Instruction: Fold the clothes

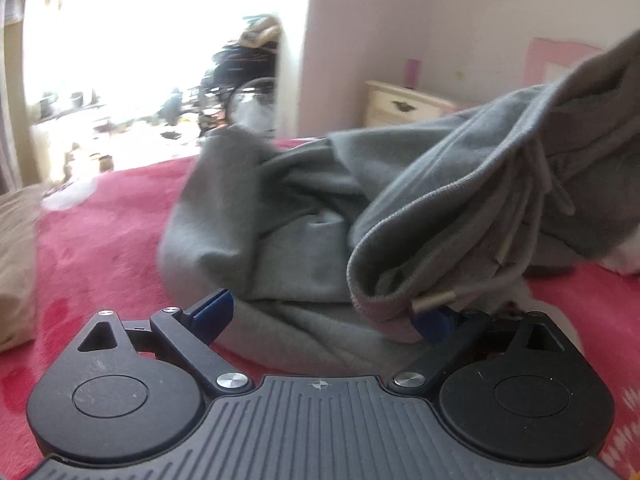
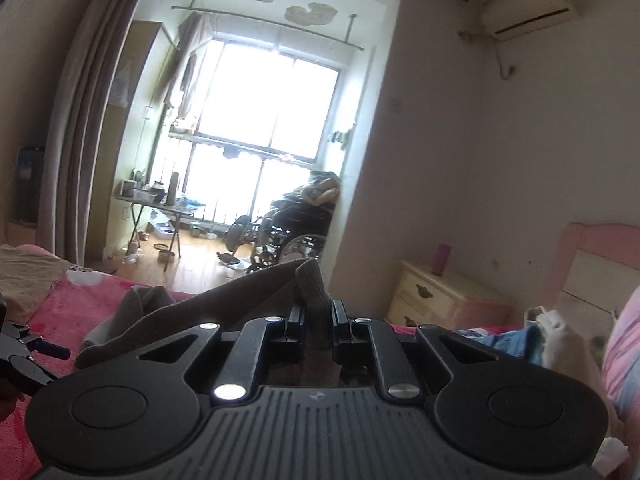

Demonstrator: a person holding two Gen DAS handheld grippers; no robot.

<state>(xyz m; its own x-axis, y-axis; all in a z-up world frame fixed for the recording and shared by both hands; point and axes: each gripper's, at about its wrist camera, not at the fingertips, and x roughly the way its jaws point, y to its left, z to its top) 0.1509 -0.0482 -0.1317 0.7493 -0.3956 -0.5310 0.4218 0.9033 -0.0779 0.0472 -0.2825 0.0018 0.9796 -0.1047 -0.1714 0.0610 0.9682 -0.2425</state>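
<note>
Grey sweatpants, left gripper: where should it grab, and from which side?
Probably the ribbed waistband edge beside the drawstring tips, coming in low from the front. That thick rolled hem lies right by the open left gripper, near its right finger. The right gripper is shut on another part of the grey sweatpants.

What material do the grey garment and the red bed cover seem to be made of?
Grey garment: probably cotton fleece, matte, judging by its soft thick folds, ribbed hem and drawcords with metal-looking tips. Red bed cover: apparently plush synthetic fleece, with a fuzzy nap and a faint sheen. Neither fibre is certain.
</note>
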